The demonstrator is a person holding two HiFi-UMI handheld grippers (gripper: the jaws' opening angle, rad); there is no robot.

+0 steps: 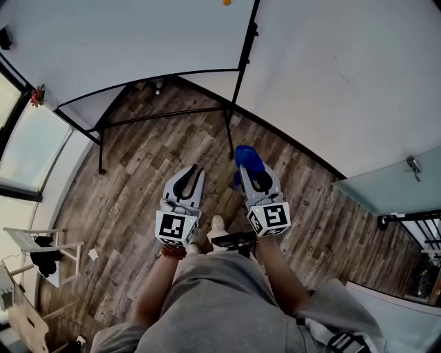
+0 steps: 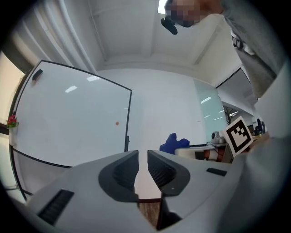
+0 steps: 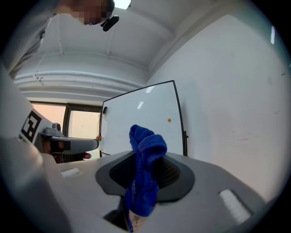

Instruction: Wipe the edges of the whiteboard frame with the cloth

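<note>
The whiteboard (image 1: 138,41) stands ahead on black legs, and its black frame edge (image 1: 247,41) runs down its right side. My right gripper (image 1: 249,171) is shut on a blue cloth (image 1: 247,157), held low over the floor a short way in front of the board's right leg. The cloth (image 3: 144,173) bunches up between the jaws of the right gripper (image 3: 145,159), with the whiteboard (image 3: 141,118) beyond. My left gripper (image 1: 185,180) is beside it, shut and holding nothing. From the left gripper (image 2: 142,159) I see the whiteboard (image 2: 72,118) and the cloth (image 2: 173,143).
Wooden plank floor (image 1: 138,200) lies under both grippers. A white wall (image 1: 344,76) rises right of the board. Windows (image 1: 27,152) line the left side, with a white rack (image 1: 41,248) below them. A glass panel (image 1: 393,186) stands at the right. An orange magnet (image 1: 227,2) sits on the board.
</note>
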